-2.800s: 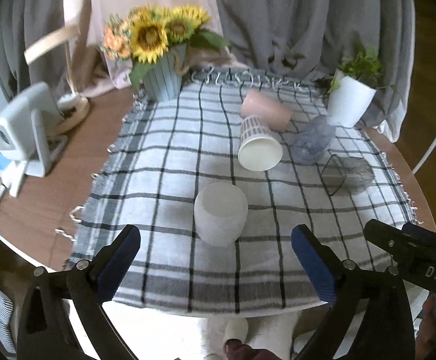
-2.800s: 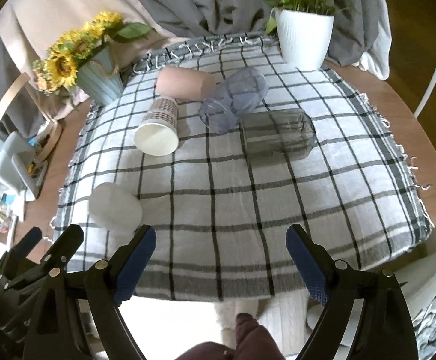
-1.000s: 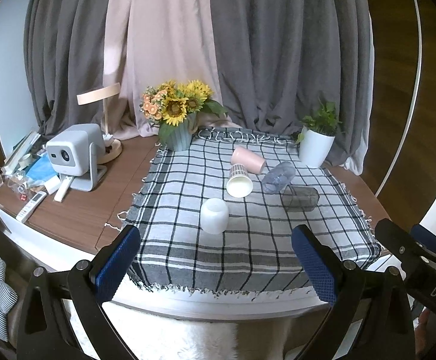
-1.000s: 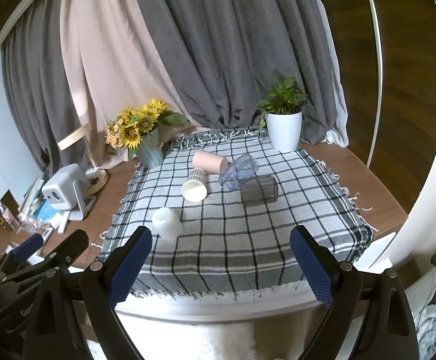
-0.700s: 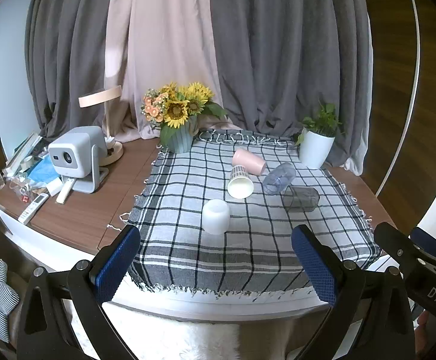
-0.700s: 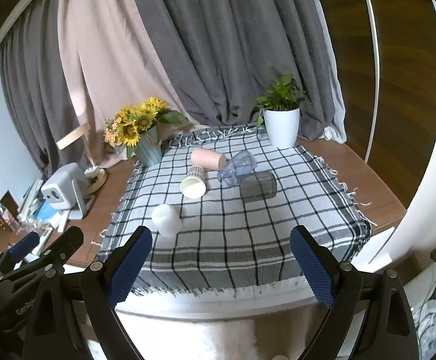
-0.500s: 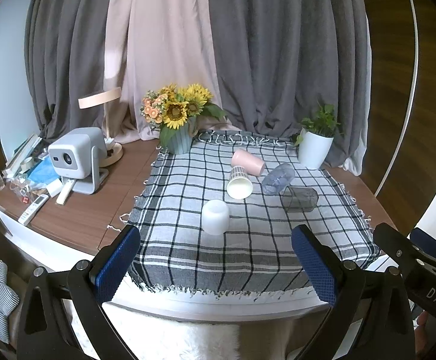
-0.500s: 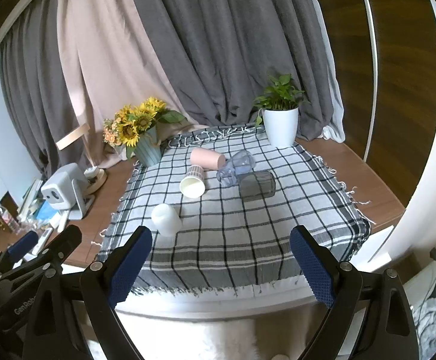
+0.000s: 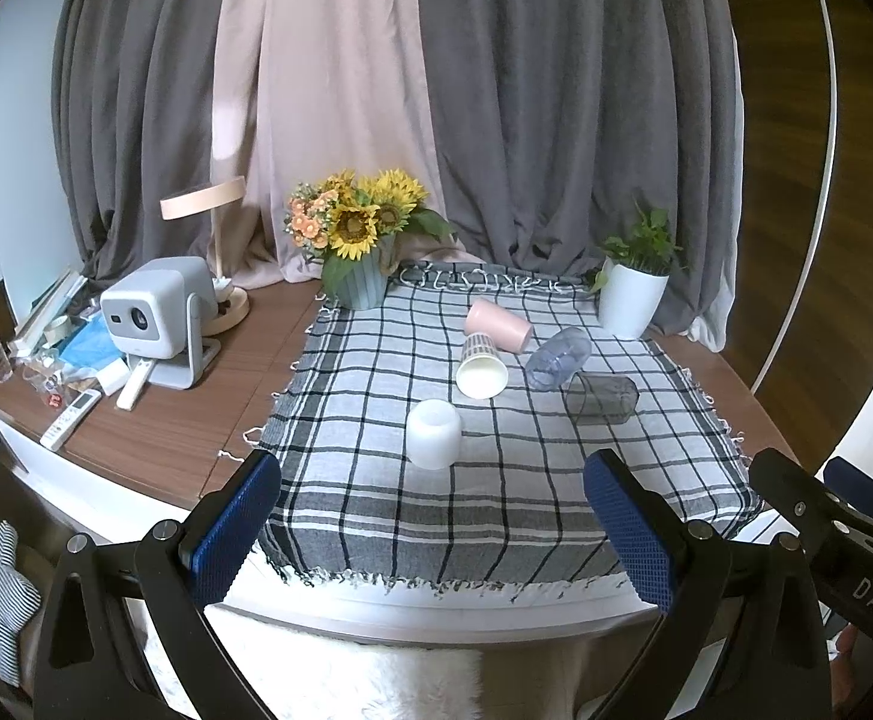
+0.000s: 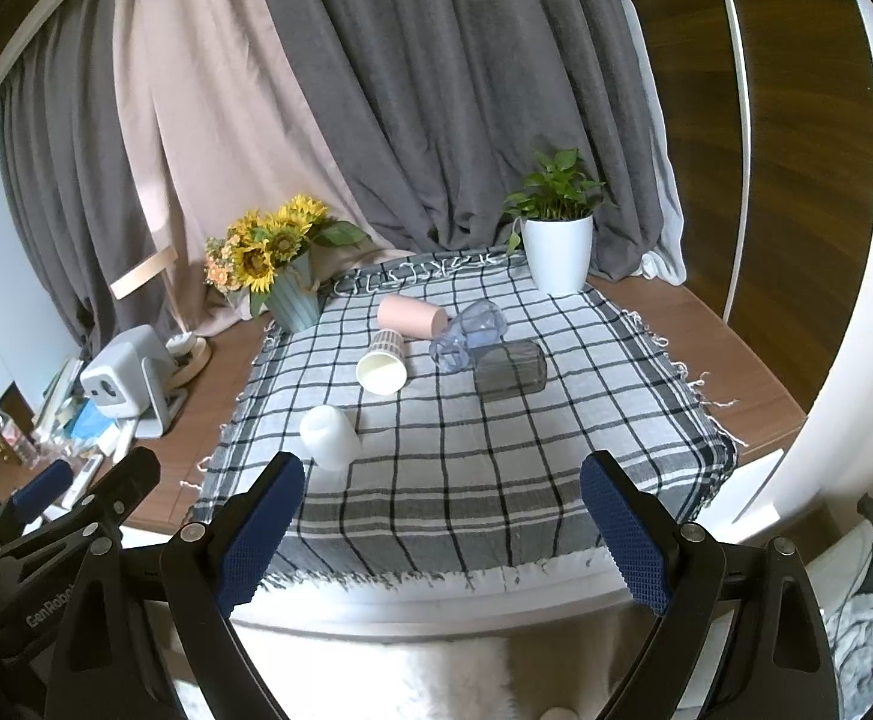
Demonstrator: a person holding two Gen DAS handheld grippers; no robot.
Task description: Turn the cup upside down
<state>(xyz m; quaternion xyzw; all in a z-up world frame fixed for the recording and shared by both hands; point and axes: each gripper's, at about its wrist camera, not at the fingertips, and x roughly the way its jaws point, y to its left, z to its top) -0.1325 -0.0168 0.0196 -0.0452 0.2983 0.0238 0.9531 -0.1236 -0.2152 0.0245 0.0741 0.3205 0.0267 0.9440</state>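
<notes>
You have pulled both grippers well back from the checked grey tablecloth (image 9: 496, 480). The left gripper (image 9: 433, 531) and right gripper (image 10: 442, 525) gape wide, empty. The frosted white plastic cup (image 9: 433, 441) already stands inverted near the cloth's front-left; four cups behind it lie sideways.

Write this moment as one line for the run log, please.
left tool: open, empty | right tool: open, empty | white cup: upside down on checked cloth | four other cups: lying on sides | both tools off table
</notes>
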